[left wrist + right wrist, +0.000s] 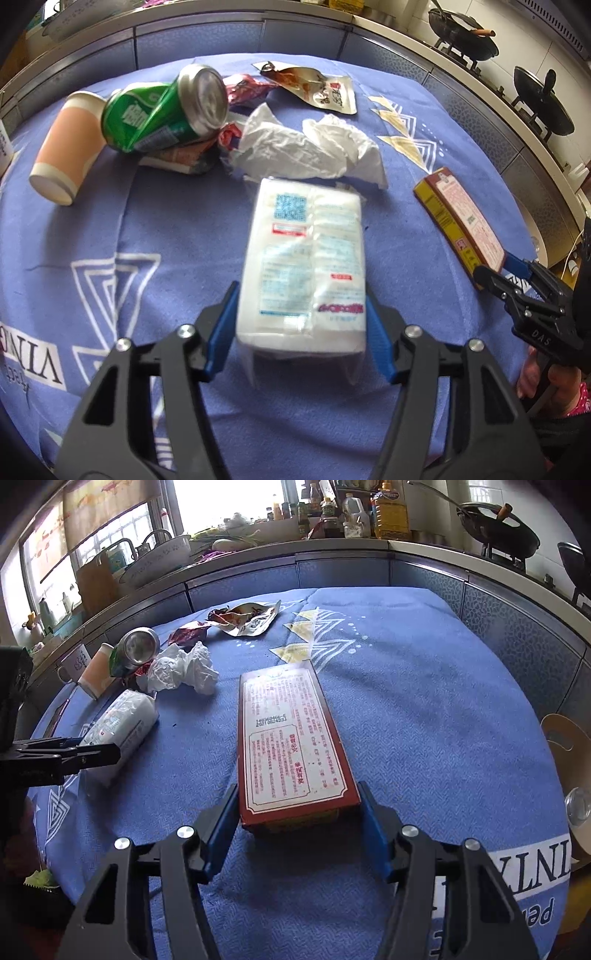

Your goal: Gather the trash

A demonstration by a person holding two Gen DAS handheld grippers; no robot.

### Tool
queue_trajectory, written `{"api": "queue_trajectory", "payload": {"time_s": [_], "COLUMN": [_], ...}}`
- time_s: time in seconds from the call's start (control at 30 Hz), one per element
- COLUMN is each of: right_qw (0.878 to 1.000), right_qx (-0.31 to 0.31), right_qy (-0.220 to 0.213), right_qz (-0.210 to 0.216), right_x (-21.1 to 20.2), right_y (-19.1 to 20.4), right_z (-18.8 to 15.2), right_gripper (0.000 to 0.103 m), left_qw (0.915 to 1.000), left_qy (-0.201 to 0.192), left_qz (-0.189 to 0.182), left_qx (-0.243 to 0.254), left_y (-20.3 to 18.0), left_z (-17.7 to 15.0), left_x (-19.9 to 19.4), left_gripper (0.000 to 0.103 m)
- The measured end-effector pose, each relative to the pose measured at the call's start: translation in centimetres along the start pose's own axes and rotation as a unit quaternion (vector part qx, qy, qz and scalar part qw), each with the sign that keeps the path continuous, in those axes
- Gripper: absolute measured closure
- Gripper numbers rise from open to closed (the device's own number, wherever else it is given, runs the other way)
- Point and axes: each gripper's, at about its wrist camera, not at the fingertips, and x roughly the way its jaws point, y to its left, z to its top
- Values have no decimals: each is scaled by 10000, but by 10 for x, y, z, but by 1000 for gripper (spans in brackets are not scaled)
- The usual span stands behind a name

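Left gripper (301,321) first: we have its blue pads on both flanks of the soft white plastic-wrapped tissue pack (303,266), clenched on the near end of it, the wrapper bulging a little between the pads. Over on our right gripper (297,821), the flat red-and-yellow cardboard box (291,746) sits between the pads; the left pad touches its edge, the right one looks just shy of it, so we cannot tell whether that hold is firm.

Both pieces of trash lie on the blue patterned cloth (110,229) covering the tabletop, the pack near the middle, the box well to its right.

Now the risks. We are holding the pack only at its near end, and it is squashy and slick, so we judge it could droop or slide out if lifted fast. The box is long and gripped at one short end; a loose pinch would let it pivot or drop. Its far end points toward the crumpled white tissue (184,670), so a swing could scatter it.

Containers: the peach-and-white paper cup (66,147) lies on its side, its inside hidden from us. The dented green drink can (166,110) rests tilted against the pile, contents unknown. A torn foil snack pouch (321,90) lies flat and open beyond. No bin shows in either view.
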Motion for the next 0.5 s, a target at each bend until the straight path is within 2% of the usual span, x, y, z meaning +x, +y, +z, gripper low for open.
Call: {"api": "queue_trajectory", "payload": {"time_s": [0.17, 0.33, 0.5], "right_qw": [9984, 9936, 9929], "right_qx": [400, 871, 989], "right_qy": [-176, -328, -360], "right_qz": [369, 634, 561], "right_x": [-17, -33, -38], "right_y": [-8, -24, -34], "right_z": [12, 18, 16], "right_gripper": [44, 44, 44], "left_qw": [9992, 9981, 9986], "left_qy": [-184, -196, -186], "left_qz": [-271, -539, -340], "left_qx": [211, 227, 367], "left_y": [-14, -26, -39], "left_z": [5, 14, 21], "left_x": [-15, -19, -13], "left_gripper": [44, 44, 44]}}
